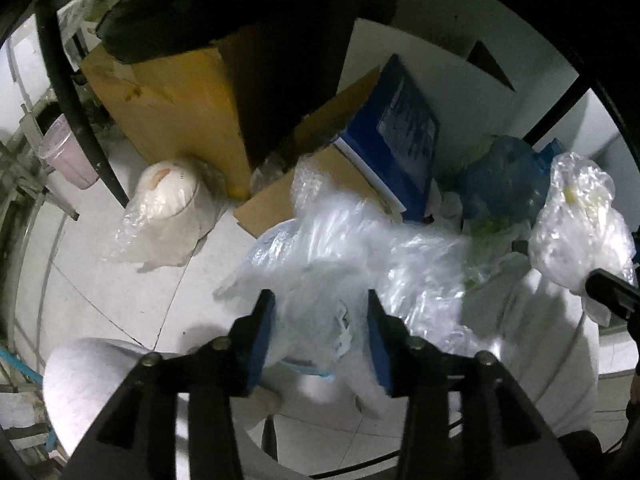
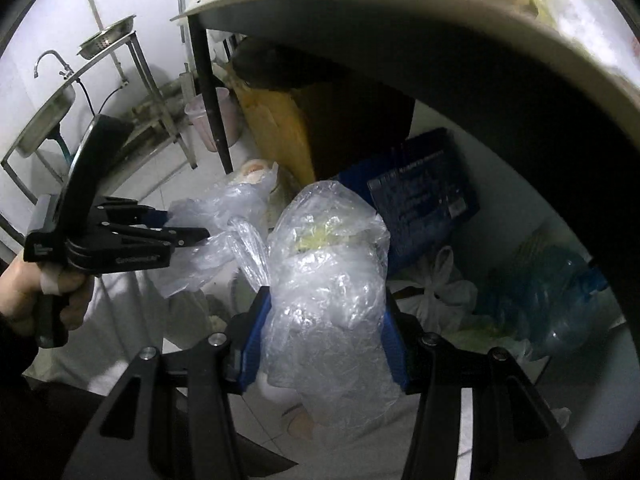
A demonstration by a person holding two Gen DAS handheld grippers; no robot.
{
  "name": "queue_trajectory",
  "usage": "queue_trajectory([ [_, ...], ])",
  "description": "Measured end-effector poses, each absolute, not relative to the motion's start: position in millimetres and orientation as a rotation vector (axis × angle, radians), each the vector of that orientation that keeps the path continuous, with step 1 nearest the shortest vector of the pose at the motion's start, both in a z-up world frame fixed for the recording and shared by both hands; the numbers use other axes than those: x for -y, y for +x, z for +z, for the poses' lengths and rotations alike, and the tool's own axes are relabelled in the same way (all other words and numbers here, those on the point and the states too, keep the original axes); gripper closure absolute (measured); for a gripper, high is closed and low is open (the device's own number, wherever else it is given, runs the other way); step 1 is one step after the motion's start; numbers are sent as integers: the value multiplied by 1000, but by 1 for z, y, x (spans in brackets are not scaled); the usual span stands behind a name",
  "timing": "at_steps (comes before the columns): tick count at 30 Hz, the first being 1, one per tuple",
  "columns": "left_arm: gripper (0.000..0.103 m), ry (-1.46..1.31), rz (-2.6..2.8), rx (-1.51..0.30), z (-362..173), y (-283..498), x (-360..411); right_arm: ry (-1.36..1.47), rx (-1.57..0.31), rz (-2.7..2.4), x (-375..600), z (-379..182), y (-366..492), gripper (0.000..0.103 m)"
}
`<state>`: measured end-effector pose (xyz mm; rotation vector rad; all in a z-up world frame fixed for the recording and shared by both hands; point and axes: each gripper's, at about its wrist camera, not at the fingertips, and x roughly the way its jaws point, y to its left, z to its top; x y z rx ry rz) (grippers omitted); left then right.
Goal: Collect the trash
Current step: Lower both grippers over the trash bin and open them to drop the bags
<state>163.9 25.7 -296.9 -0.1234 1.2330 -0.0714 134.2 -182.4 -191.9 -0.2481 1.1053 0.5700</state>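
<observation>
Lying under the table edge (image 2: 460, 36) among boxes, the trash is soft plastic. The left gripper (image 1: 320, 316) stands apart around a loose clear bag (image 1: 340, 248), its pads not visibly pressing. The right gripper (image 2: 326, 320) is clamped on a stuffed bag (image 2: 328, 264). Both look light, crumply and slippery; bunched necks should give the surest hold.

Clear plastic bag (image 2: 328, 280) — blue box (image 1: 400, 136), brown cardboard (image 1: 180, 108).
</observation>
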Motion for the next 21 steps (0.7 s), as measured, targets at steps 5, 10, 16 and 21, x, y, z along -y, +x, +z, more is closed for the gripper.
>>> queue_trajectory([
  [5, 42, -104, -89, -1265, -309, 169, -14, -236, -1131, 556, 181, -201, 142, 55],
  [10, 41, -111, -91, -1265, -310, 171, -14, -228, -1141, 547, 183, -206, 148, 55],
  [16, 41, -145, -62, -1215, -294, 165, -30, -241, -1156, 568, 173, -214, 147, 55],
  [21, 41, -177, -29, -1170, -279, 158, -52, -258, -1180, 600, 154, -221, 151, 55],
])
